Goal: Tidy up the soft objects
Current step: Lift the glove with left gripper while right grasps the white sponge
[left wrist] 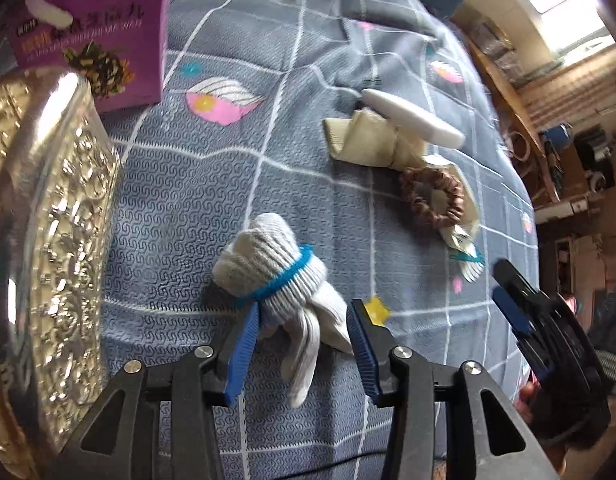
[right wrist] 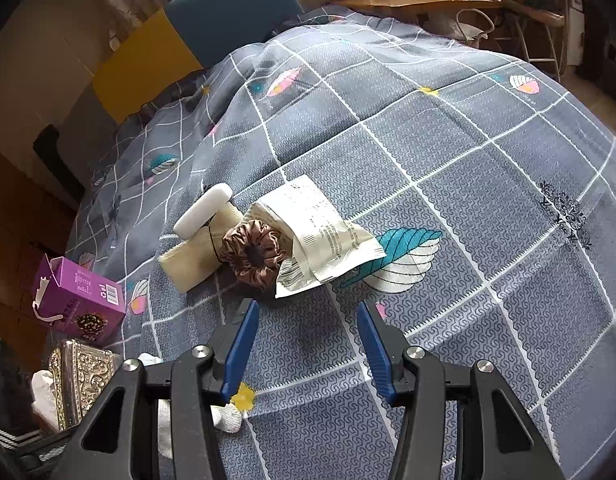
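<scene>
Left wrist view: left gripper [left wrist: 304, 344] is gaping around the rolled glove [left wrist: 274, 276].
Glove axis: pointing diagonally, cuff end away.
Right gripper [right wrist: 306, 346]: hanging released, near the scrunchie [right wrist: 254, 255].
Room: bedspread [right wrist: 488, 208] lying bare rightward.

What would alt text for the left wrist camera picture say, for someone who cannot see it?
An open left gripper hovers over a rolled white glove bundle tied with blue yarn, on a grey checked bedspread. Beyond lie a brown scrunchie and a beige ribbon; an ornate box and a purple carton stand left.
</scene>
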Available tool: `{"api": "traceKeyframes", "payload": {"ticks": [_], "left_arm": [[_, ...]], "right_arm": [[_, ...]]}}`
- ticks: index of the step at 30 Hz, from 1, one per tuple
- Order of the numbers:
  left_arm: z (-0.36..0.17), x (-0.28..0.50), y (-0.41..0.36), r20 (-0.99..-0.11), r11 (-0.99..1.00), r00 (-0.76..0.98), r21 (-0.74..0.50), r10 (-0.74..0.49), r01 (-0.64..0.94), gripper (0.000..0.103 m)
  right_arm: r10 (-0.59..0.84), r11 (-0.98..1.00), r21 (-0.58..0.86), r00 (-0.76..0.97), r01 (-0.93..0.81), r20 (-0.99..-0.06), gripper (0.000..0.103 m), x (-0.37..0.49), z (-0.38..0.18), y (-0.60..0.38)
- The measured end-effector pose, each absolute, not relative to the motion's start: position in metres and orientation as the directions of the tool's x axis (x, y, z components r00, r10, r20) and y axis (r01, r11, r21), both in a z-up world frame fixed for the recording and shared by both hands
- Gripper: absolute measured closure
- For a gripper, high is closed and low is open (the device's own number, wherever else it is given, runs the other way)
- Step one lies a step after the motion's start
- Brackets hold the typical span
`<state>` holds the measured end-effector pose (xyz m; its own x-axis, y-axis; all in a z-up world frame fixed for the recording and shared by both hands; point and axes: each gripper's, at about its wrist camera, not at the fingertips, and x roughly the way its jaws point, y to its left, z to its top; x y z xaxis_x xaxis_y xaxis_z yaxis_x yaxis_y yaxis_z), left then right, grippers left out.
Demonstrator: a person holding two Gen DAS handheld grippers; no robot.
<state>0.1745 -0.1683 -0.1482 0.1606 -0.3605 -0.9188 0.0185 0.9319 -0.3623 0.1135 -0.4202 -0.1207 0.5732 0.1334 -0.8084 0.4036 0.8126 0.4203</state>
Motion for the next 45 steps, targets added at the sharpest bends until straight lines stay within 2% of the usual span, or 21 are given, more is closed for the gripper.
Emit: {"api": "traceKeyframes", "payload": {"ticks": [2,4,7,8,9,10,12,14,15,19,22,25,27,28,29,38,41,45], "left_arm": [[-0.156,0.183,-0.171,-0.927,0.94,0.164,-0.342,-0.337,-0.005,0.053],[-0.165,0.189,-0.174,-0.937,0.947,0.152,-0.32,-0.313,-0.018,0.046],[-0.171,0.188,-0.178,-0.944,0.953,0.139,-0.302,-0.301,0.012,0.045],[-0.17,0.186,-0.18,-0.945,0.955,0.142,-0.295,-0.296,0.032,0.046],[-0.169,0.184,-0.181,-0.942,0.953,0.141,-0.299,-0.303,0.052,0.058],[-0.168,0.181,-0.181,-0.94,0.95,0.137,-0.305,-0.312,0.07,0.062],[-0.165,0.176,-0.182,-0.934,0.944,0.14,-0.316,-0.327,0.1,0.068],[-0.16,0.169,-0.184,-0.929,0.937,0.154,-0.315,-0.337,0.153,0.07],[-0.157,0.165,-0.184,-0.926,0.932,0.158,-0.317,-0.344,0.175,0.07],[-0.145,0.154,-0.182,-0.916,0.919,0.185,-0.306,-0.355,0.249,0.07],[-0.135,0.151,-0.178,-0.91,0.913,0.207,-0.295,-0.359,0.283,0.071],[-0.122,0.154,-0.168,-0.9,0.908,0.226,-0.304,-0.373,0.288,0.071],[-0.111,0.16,-0.161,-0.89,0.905,0.245,-0.311,-0.385,0.29,0.071],[-0.105,0.161,-0.159,-0.885,0.902,0.252,-0.317,-0.392,0.292,0.071],[-0.098,0.164,-0.157,-0.878,0.899,0.261,-0.322,-0.401,0.297,0.071],[-0.028,0.218,-0.171,-0.819,0.864,0.336,-0.338,-0.465,0.372,0.071],[-0.003,0.252,-0.159,-0.794,0.875,0.39,-0.35,-0.467,0.336,0.071],[0.031,0.288,-0.114,-0.764,0.92,0.513,-0.314,-0.391,0.233,0.071]], "right_arm": [[0.144,0.807,0.436,0.583,0.399,-0.799,0.05,0.112,-0.119,-0.421],[0.147,0.809,0.438,0.587,0.392,-0.796,0.05,0.111,-0.118,-0.42],[0.187,0.816,0.459,0.591,0.352,-0.785,0.05,0.117,-0.112,-0.416],[0.192,0.827,0.454,0.594,0.33,-0.781,0.05,0.121,-0.107,-0.415],[0.19,0.842,0.443,0.599,0.308,-0.778,0.05,0.127,-0.102,-0.414],[0.189,0.856,0.432,0.606,0.284,-0.773,0.05,0.136,-0.097,-0.413],[0.196,0.881,0.413,0.614,0.233,-0.764,0.046,0.157,-0.089,-0.411],[0.215,0.906,0.388,0.602,0.171,-0.769,0.031,0.183,-0.086,-0.405],[0.222,0.915,0.375,0.587,0.151,-0.779,0.028,0.196,-0.086,-0.401],[0.229,0.953,0.299,0.51,0.058,-0.829,0.017,0.25,-0.09,-0.38],[0.204,0.975,0.222,0.437,-0.01,-0.876,0.016,0.28,-0.1,-0.362],[0.171,0.985,0.158,0.34,-0.068,-0.925,0.016,0.298,-0.117,-0.344],[0.129,0.991,0.11,0.31,-0.076,-0.942,0.023,0.302,-0.127,-0.34],[0.131,0.991,0.113,0.305,-0.077,-0.943,0.045,0.302,-0.13,-0.34],[0.145,0.989,0.13,0.31,-0.066,-0.94,0.047,0.299,-0.131,-0.342],[0.169,0.984,0.179,0.431,-0.018,-0.886,0.048,0.24,-0.103,-0.357],[0.154,0.984,0.178,0.471,0.006,-0.869,0.048,0.219,-0.095,-0.358],[0.169,0.98,0.201,0.508,0.007,-0.845,0.048,0.191,-0.091,-0.354]]}}
